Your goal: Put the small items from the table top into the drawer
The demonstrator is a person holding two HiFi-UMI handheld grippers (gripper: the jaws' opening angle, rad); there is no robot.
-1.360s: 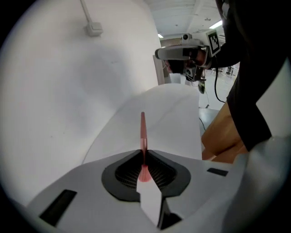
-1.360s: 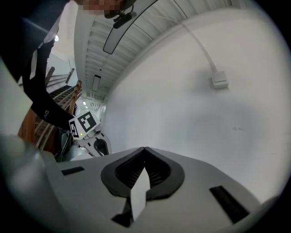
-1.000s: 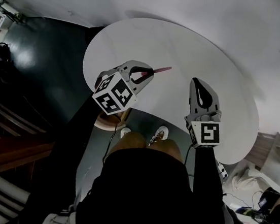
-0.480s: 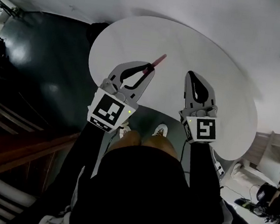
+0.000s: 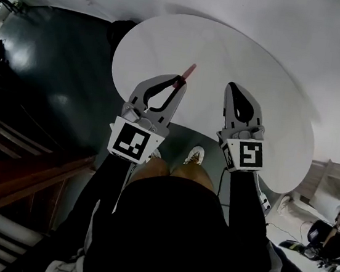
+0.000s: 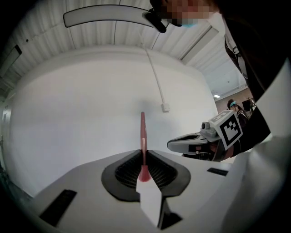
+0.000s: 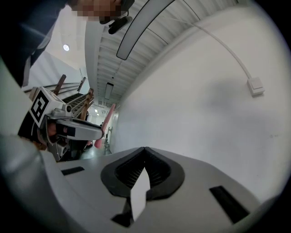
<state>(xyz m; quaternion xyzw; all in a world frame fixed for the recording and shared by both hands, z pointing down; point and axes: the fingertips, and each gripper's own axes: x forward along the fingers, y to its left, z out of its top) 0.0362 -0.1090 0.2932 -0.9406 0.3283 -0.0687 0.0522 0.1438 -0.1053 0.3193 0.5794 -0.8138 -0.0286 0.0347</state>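
Observation:
A thin pink stick (image 5: 189,71) juts forward from my left gripper (image 5: 181,81), which is shut on its lower end above the near edge of the round white table (image 5: 260,63). In the left gripper view the pink stick (image 6: 142,134) stands up between the closed jaws of the left gripper (image 6: 142,154). My right gripper (image 5: 231,86) hovers beside it on the right, shut with nothing in it. The right gripper view shows the right gripper (image 7: 144,149) with its jaws together, and the left gripper (image 7: 68,127) with the pink stick (image 7: 108,119) off to the side. No drawer shows.
The table's near edge curves over the person's knees and shoes (image 5: 195,156). Dark floor (image 5: 55,67) and wooden steps (image 5: 17,162) lie to the left. Bags and cables (image 5: 324,236) clutter the floor at the right. A white wall with a cable and socket (image 6: 166,108) stands ahead.
The left gripper has swung from pointing right to pointing straight ahead, still holding the pink stick. The right gripper has shifted slightly forward and stays shut.

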